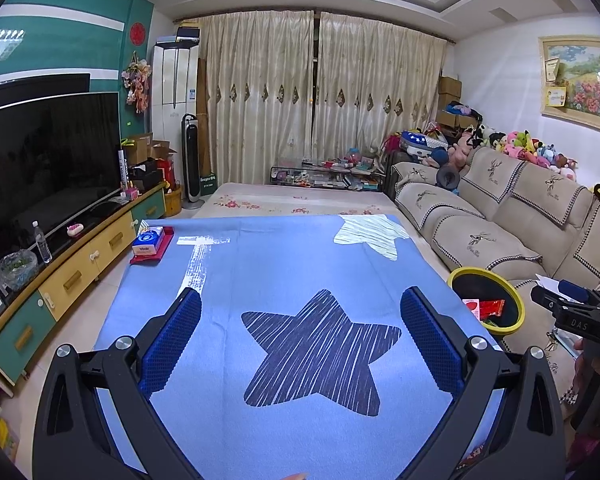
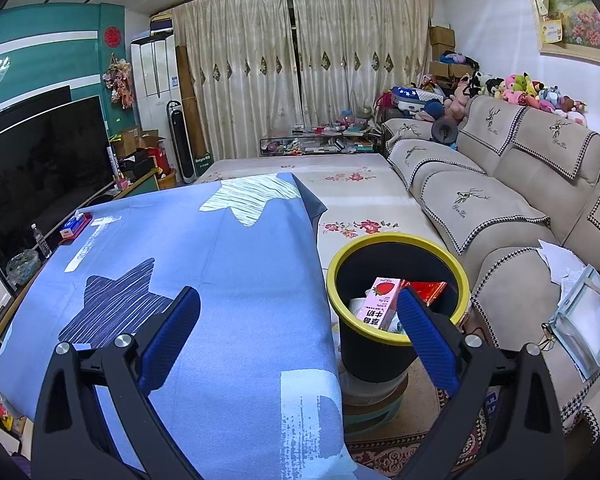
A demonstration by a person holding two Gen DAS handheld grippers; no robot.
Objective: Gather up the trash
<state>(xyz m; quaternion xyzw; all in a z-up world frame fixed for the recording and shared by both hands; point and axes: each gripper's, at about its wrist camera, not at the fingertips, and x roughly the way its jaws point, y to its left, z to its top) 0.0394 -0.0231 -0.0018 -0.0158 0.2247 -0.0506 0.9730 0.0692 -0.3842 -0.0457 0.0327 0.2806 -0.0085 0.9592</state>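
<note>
A black bin with a yellow rim (image 2: 396, 304) (image 1: 486, 300) stands on a low stool to the right of the table. Inside it lie a pink strawberry milk carton (image 2: 378, 304), a red wrapper (image 2: 428, 290) (image 1: 490, 307) and some white paper. My right gripper (image 2: 298, 304) is open and empty, its right finger (image 2: 424, 332) in front of the bin's mouth, its left one over the cloth. My left gripper (image 1: 300, 304) is open and empty above the dark star on the blue tablecloth (image 1: 284, 264) (image 2: 204, 248). The right gripper's body (image 1: 576, 316) shows at the left wrist view's right edge.
A blue tissue box on a red tray (image 1: 150, 242) (image 2: 73, 227) sits at the table's far left corner. A TV and cabinet (image 1: 44, 184) run along the left. A beige sofa (image 2: 512, 208) with papers and a plastic bag (image 2: 580, 316) is right of the bin.
</note>
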